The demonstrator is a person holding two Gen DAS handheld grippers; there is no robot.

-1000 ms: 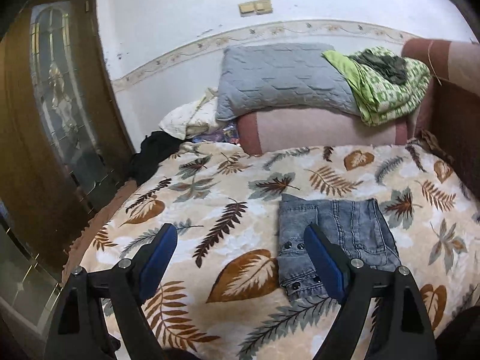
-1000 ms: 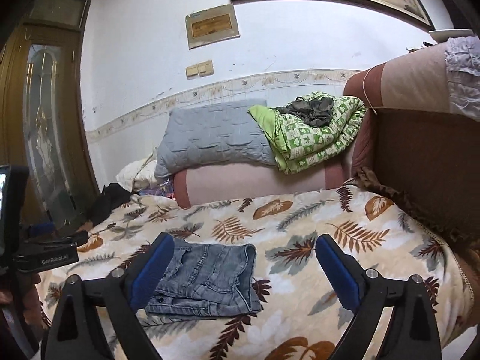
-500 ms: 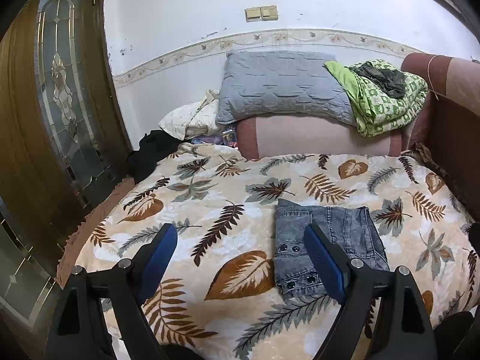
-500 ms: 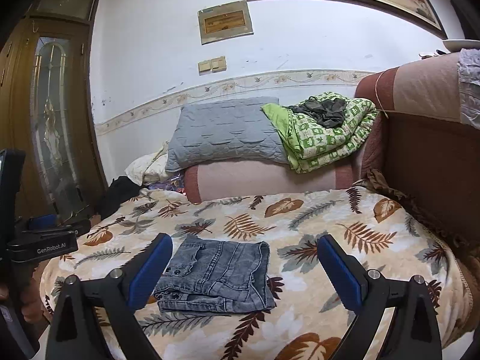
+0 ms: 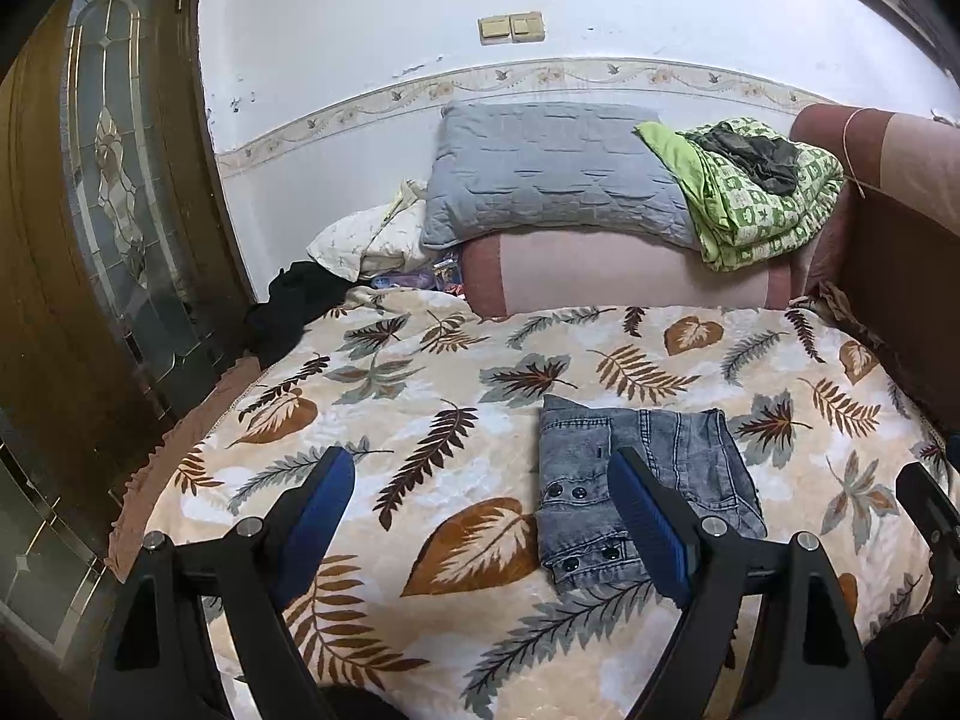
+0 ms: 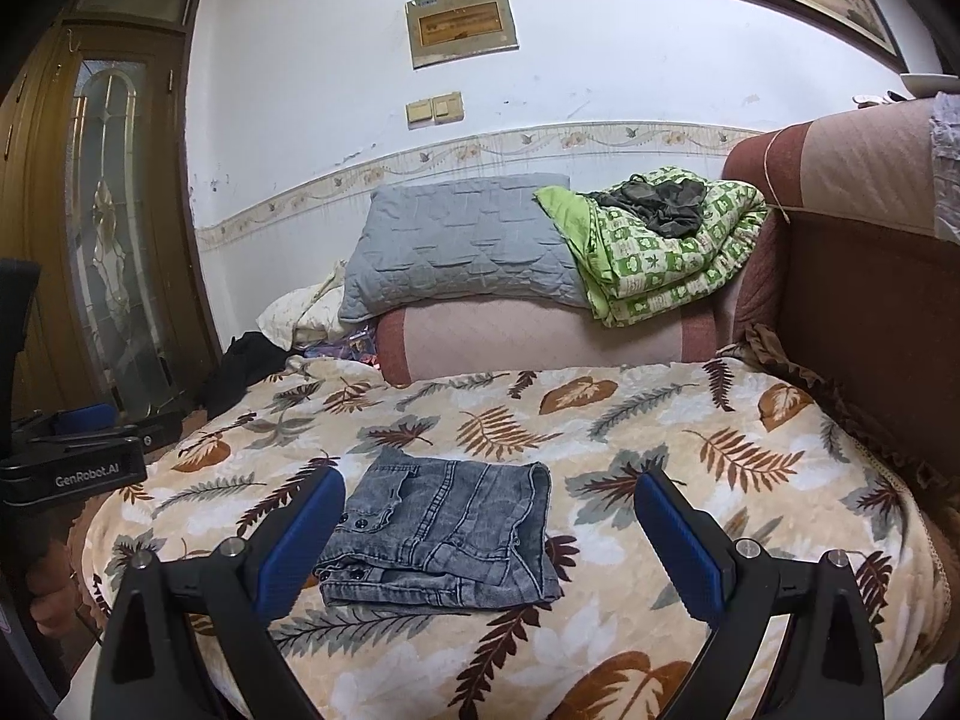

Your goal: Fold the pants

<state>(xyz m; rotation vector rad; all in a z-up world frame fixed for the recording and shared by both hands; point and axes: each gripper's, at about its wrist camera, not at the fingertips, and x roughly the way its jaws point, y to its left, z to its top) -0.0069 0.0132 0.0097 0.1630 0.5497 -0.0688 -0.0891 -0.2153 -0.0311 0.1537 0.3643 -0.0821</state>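
Both my grippers hang above the near edge of the bed with nothing in them. My left gripper (image 5: pixel 483 495) has its jaws spread wide, blue pads well apart, and only the blanket (image 5: pixel 420 420) shows between them. My right gripper (image 6: pixel 489 519) is just as wide open, and I see the pants (image 6: pixel 444 534) through the gap between its pads, but they lie farther out on the bed and neither pad touches them.

I see the pants as a folded grey denim bundle lying flat on the leaf-print blanket, near the front middle of the bed, waistband snaps toward me on the left side. In the left view they sit just behind the right finger (image 5: pixel 645 525).

At the far end I see a grey pillow (image 6: pixel 462 240) on a pink bolster (image 6: pixel 540 342), with a green quilt (image 6: pixel 666 246) just beside it.
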